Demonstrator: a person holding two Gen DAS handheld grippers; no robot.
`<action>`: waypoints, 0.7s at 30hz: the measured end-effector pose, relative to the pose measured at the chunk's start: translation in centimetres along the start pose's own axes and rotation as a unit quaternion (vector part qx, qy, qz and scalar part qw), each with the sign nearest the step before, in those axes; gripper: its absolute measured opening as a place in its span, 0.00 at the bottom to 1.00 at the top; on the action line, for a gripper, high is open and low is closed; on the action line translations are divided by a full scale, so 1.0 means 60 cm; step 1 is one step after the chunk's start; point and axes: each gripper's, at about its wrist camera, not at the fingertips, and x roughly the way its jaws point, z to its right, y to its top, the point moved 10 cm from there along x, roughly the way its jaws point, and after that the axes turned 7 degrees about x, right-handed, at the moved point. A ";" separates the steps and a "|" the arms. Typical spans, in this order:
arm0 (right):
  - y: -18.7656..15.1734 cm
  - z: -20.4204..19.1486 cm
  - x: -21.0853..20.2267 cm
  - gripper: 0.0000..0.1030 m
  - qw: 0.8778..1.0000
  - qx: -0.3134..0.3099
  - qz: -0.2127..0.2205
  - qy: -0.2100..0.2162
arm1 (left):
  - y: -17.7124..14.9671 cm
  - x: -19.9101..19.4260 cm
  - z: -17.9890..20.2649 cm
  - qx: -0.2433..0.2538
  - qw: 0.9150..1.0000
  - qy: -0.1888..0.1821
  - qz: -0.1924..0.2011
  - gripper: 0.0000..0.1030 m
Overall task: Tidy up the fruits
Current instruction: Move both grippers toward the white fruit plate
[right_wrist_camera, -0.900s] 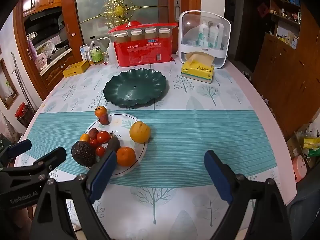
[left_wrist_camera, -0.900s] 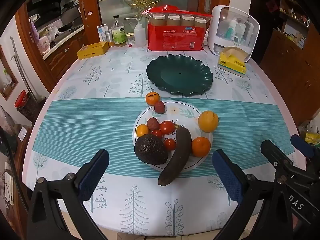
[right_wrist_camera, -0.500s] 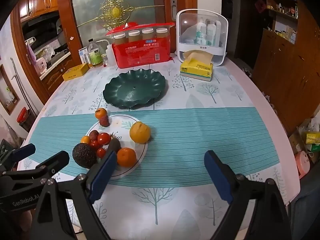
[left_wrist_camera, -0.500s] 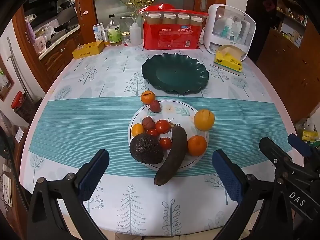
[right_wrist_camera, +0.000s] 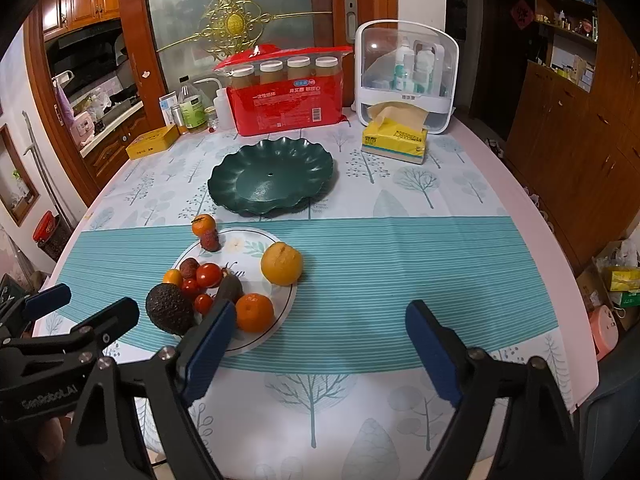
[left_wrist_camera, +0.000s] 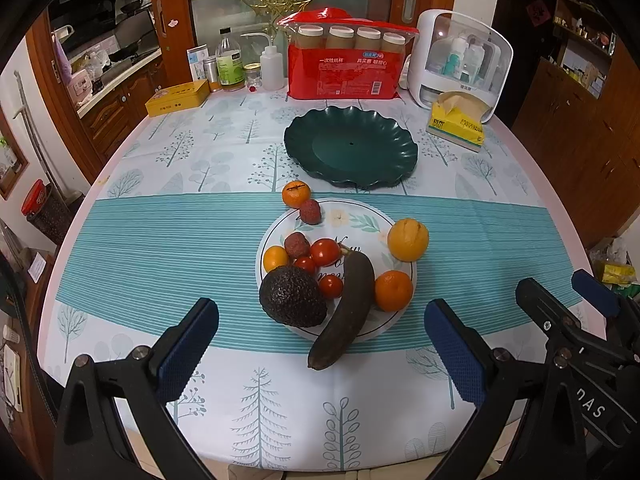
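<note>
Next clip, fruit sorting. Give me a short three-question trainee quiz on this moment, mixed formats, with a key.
1. True or false: the green scalloped plate holds fruit.
2. Which fruit sticks out over the near rim of the white plate? A avocado B dark banana C large orange
3. Fill in: the left gripper and right gripper both have jaws standing ____.

Key: 1 false; 2 B; 3 open, with nothing between them.

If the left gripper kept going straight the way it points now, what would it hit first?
Most likely the avocado or the dark banana, at the near edge of the white plate, which lie ahead between the open fingers of the left gripper. Depth is unclear, so it might meet the tablecloth first.
</note>
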 end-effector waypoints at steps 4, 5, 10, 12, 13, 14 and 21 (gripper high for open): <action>-0.004 -0.003 0.001 0.81 1.000 -0.001 -0.001 0.001 | -0.002 0.000 -0.001 0.001 1.000 0.001 -0.002 0.99; -0.005 -0.003 0.001 0.80 1.000 -0.001 0.000 0.001 | -0.002 0.001 -0.001 0.001 1.000 0.001 -0.002 0.99; -0.007 -0.011 0.001 0.76 1.000 -0.009 0.001 0.009 | -0.006 0.004 -0.006 0.000 1.000 0.006 -0.006 0.99; -0.008 -0.015 0.003 0.76 1.000 -0.014 -0.001 0.007 | -0.008 0.007 -0.008 -0.001 1.000 0.008 -0.008 0.99; -0.009 -0.016 0.005 0.76 1.000 -0.017 -0.002 0.005 | -0.008 0.009 -0.009 -0.001 1.000 0.009 -0.009 0.99; -0.009 -0.016 0.006 0.76 1.000 -0.020 -0.003 0.002 | -0.010 0.010 -0.010 -0.002 1.000 0.009 -0.010 0.99; -0.008 -0.016 0.008 0.76 1.000 -0.027 -0.005 -0.006 | -0.009 0.014 -0.011 -0.001 1.000 0.011 -0.013 0.99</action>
